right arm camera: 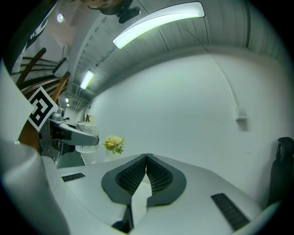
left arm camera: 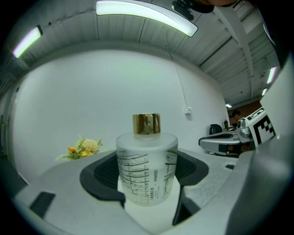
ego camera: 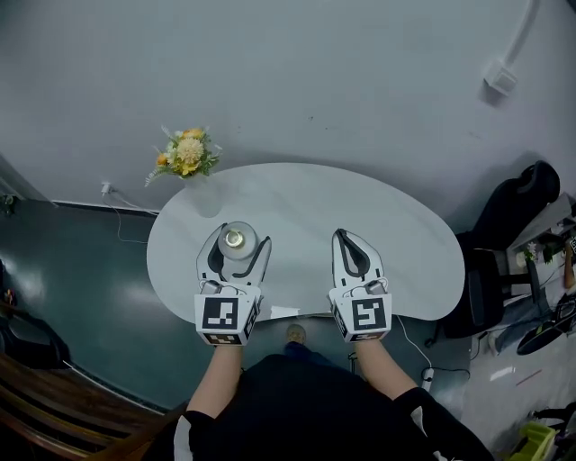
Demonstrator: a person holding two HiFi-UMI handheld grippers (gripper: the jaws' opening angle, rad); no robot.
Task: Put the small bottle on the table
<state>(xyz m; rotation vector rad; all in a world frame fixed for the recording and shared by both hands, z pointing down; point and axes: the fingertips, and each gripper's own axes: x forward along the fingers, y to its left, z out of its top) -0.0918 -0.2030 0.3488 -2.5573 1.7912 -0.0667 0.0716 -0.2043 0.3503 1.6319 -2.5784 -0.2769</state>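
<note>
the left claw (ego camera: 239, 241) is closed on the bottle (left arm camera: 147, 167), one ribbed pad against each side of it. the bottle is a squat frosted cylinder with black line print and a gold cap (left arm camera: 146, 123), and it is upright. in the head view it is over the left part of the desk (ego camera: 360, 198). no view shows whether its base touches the top.

the right claw (ego camera: 346, 241) is over the middle of the desk, well apart from the left one. its jaws are pressed together at the tips and it holds nothing.

the desk is white, smooth and kidney-shaped, with its long curve towards the wall (ego camera: 315, 72). at its far left edge stands a bunch of yellow and orange flowers (ego camera: 184, 155). the wall is plain pale grey, and a white conduit runs down to a small box (ego camera: 499, 76) at the upper right.

the floor (ego camera: 81, 270) is dark green and glossy, and a thin cable (ego camera: 117, 216) trails across it from the wall on the left. a black chair (ego camera: 513, 212) stands by the desk's right end, with clutter beyond it, and dark wooden slats (ego camera: 54, 405) show at the lower left. overhead, the left gripper view shows a ribbed ceiling with a long curved strip light (left arm camera: 147, 13).
</note>
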